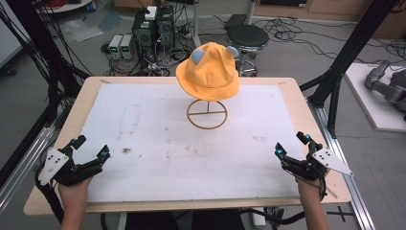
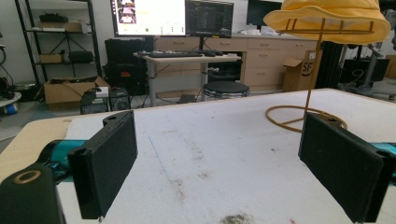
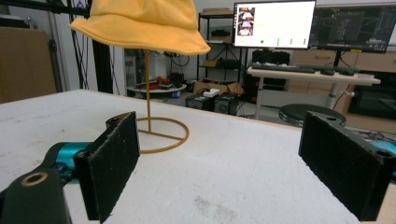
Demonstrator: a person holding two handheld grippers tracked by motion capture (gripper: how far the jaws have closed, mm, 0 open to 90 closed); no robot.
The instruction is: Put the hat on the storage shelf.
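In the high view, a yellow fabric bucket hat (image 1: 208, 72) sat crown-up on a thin upright wire stand (image 1: 207, 114) at upper centre of the white-topped table (image 1: 143, 143). Left tongs (image 1: 91, 155) and right tongs (image 1: 291, 143) were spread at the lower corners. Each gripper view showed its jaws wide apart, holding nothing.

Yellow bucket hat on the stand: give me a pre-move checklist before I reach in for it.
1. Yellow fabric bucket hat seated on the thin golden wire stand: ok.
2. Stand's ring base flat on the white table mat: ok.
3. Left gripper open, empty: ok.
4. Right gripper open, empty: ok.
5. Mat between grippers and stand free of obstacles: ok.
6. Hat fastened to stand: cannot tell.
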